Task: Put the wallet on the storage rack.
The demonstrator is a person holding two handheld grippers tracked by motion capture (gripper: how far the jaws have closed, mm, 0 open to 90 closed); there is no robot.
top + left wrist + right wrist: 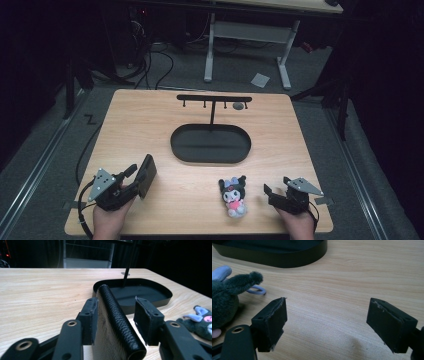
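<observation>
A black textured case (147, 175) stands on its edge near the table's front left. It sits between the jaws of my left gripper (136, 179). In the left gripper view the case (112, 317) leans against the left pad (93, 315), while the right pad (146, 317) stands a little off it, so my left gripper (115, 302) is open. A dark plush toy with a pink front (233, 196) lies at the front right. Just right of it, my right gripper (271, 194) rests open; in its own view the right gripper (327, 320) has bare wood between its jaws, and the toy (227, 297) lies left of them.
A black oval tray (210, 156) sits at the table's middle, with a T-shaped hook rack (214, 98) rising from its far side and a small grey item (238, 106) hung on it. Floor, cables and another table's legs lie beyond the far edge.
</observation>
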